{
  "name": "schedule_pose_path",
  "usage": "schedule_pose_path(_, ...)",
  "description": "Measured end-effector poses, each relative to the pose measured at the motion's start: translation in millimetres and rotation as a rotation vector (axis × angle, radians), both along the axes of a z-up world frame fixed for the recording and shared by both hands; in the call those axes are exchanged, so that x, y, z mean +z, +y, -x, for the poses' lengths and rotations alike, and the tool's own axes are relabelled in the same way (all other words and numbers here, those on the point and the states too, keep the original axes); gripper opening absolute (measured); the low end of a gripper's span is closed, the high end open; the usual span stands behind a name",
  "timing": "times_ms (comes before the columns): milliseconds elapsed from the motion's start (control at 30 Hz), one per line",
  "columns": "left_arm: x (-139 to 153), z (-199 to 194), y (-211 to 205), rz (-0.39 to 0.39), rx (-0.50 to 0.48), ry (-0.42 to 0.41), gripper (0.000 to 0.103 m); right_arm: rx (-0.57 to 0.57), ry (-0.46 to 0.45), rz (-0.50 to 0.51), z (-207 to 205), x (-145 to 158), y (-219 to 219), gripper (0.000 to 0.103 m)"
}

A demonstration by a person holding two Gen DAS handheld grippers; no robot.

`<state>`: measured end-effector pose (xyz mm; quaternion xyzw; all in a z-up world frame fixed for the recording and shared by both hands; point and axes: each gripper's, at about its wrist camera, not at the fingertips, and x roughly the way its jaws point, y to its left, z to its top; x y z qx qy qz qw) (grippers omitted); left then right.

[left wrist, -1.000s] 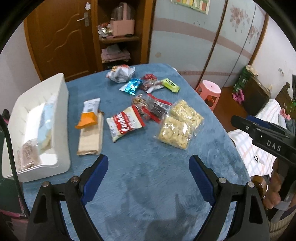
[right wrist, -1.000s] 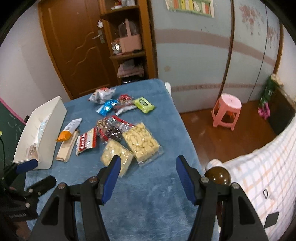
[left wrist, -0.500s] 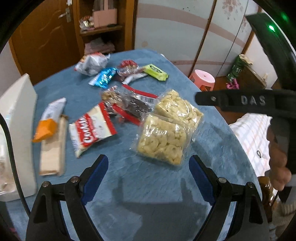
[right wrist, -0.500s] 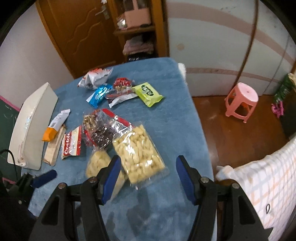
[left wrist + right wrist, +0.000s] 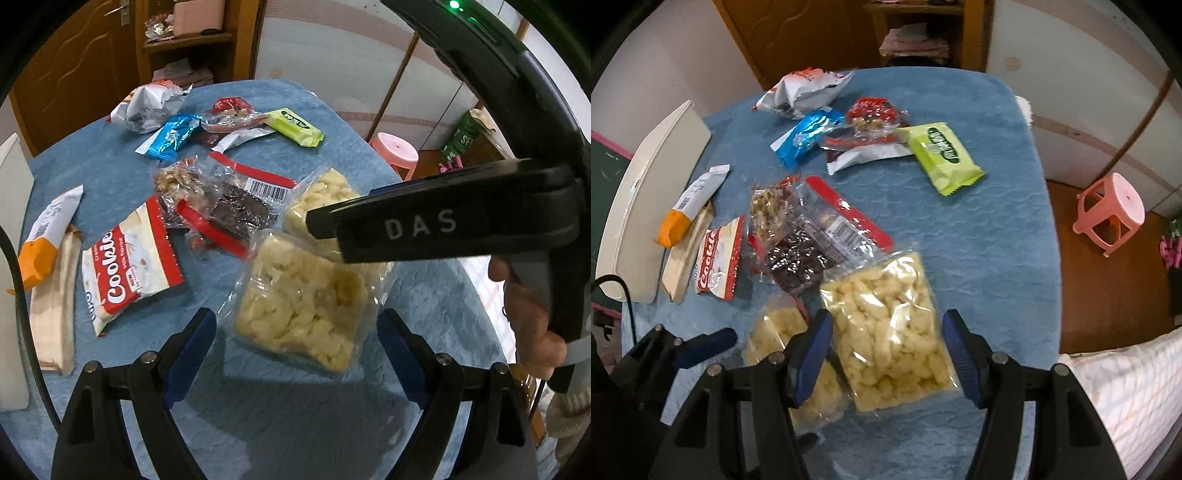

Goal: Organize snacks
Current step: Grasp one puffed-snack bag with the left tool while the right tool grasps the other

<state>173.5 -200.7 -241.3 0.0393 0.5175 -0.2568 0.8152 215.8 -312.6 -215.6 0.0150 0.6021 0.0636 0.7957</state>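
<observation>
Your right tongs point(image 5: 886, 354) hang spread and empty directly over the nearer edge of a clear bag of pale puffed snacks point(image 5: 890, 325), which lies flat on the blue table point(image 5: 990, 236); the bag's long axis runs away from you along the line the tongs point, so its two long sides sit just inside the blue pads, neither pad pressing on it as far as the view shows. Your left tongs point(image 5: 297, 354) are also spread wide and holding nothing, poised over the second bag of pale snacks point(image 5: 306, 314), which lies just to the left of the first and touches it. Each hand is nearer its own bag, so the coming move is judged to be a straight descent and squeeze across the short width. The white bin point(image 5: 646, 206) stands at the table's left edge, well apart from both bags, beyond the Cookies packet point(image 5: 129, 266). Compared with a second ago, both tongs have dropped and come forward: the bags then lay well ahead of the pads and now sit between them, while neither opening has changed.
</observation>
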Motion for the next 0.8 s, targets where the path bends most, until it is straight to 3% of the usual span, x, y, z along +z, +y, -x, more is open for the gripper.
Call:
schedule_pose_path(133,-3.3,-3.8,-2.8,0.015,0.015,0.005,0.088,-0.004,0.024,-0.01,-6.1,-6.4,0.6,0.07)
schedule_pose_path(300,-6.0,-4.2,-8.5,-0.003,0.016,-0.014,0.088,-0.001,0.08,0.051,-10.1,-25.9,3.9,0.07)
schedule_pose_path(700,-19.0,-15.2,-23.9,-0.041,-0.018,-0.031,0.088,-0.092,0.066,0.008,4.9,-17.0,-18.4,0.067)
schedule_pose_path(800,-26.3,-18.1,-32.1,-0.085,-0.03,-0.023,0.088,-0.112,0.065,-0.009,6.9,-17.1,-23.6,0.067)
